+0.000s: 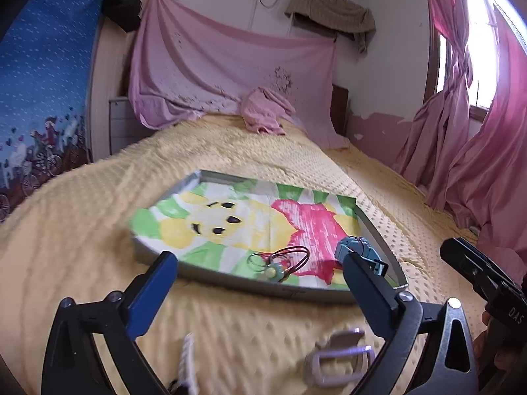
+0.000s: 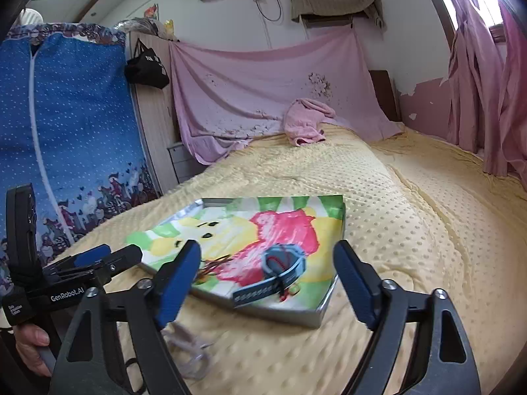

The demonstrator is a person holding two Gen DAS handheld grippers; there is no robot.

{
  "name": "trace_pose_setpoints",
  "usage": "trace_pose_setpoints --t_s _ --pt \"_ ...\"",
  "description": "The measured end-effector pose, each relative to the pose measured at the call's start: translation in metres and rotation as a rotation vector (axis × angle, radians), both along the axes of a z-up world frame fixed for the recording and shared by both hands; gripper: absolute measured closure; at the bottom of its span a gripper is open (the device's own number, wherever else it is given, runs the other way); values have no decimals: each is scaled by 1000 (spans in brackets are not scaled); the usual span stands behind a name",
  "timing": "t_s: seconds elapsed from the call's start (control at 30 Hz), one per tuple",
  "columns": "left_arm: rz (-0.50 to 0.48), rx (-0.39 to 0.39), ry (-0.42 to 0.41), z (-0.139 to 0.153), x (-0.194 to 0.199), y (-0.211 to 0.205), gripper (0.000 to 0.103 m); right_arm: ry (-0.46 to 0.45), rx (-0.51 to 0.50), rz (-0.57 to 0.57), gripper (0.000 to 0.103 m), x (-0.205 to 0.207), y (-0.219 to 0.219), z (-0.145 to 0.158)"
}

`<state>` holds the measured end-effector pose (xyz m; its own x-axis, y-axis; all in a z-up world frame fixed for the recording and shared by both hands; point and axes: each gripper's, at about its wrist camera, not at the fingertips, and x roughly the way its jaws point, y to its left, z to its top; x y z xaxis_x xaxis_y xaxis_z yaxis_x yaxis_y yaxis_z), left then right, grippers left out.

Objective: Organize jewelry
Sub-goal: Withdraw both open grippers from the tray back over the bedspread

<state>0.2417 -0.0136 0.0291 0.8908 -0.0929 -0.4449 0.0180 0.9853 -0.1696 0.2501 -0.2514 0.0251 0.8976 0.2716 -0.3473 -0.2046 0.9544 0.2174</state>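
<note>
Fingers of both grippers stand spread and empty: the left gripper (image 1: 257, 283) hovers over the near edge of the tray, the right gripper (image 2: 266, 276) just short of it. Jewelry lies in two places. Inside the tray (image 1: 158, 256), on its cartoon-print lining, rest a teal watch (image 2: 283, 270) with its strap curled into a loop, and a dark cord necklace (image 1: 283, 258) with rings and a small green pendant. On the yellow bedspread (image 1: 82, 230), nearer than the tray and between the left fingers in the left wrist view, lie a pale lilac band (image 1: 339, 358) and a small white piece (image 1: 187, 358); motion blur hides what kind of items these are. The lilac band also appears low in the right wrist view (image 2: 191, 352), beside the right gripper's left finger.

Judged step: gathering the loose pieces into the tray. To do it well, the left gripper should lower over the lilac band, straddle one side of its loop, and close on the band itself, not the soft dimpled fabric below. A lift clear of the tray wall and a release on a bare part of the lining would avoid snagging the cord.
</note>
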Motion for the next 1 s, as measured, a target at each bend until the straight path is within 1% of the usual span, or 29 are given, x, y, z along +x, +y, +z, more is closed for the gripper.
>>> trace_pose_setpoints --t_s 0.03,0.27,0.4,0.57,0.7,0.8,1.0 --pt "10 3 -11 2 -9 4 0 -6 -1 1 13 -7 3 2" --pt "69 25 -34 9 -64 29 0 -10 12 55 13 -56 25 9" --pt "108 19 -31 7 -94 48 0 14 32 73 13 -78 34 4" --pt "130 45 -37 5 -126 56 0 43 14 95 13 -103 48 -5" --pt "139 57 -20 -2 -143 63 0 61 -20 98 13 -119 55 -14" --pt "144 66 -4 -10 -150 67 0 72 -71 98 13 -129 61 -20" --pt "145 57 5 -23 -155 71 0 77 -120 88 13 -132 64 -26"
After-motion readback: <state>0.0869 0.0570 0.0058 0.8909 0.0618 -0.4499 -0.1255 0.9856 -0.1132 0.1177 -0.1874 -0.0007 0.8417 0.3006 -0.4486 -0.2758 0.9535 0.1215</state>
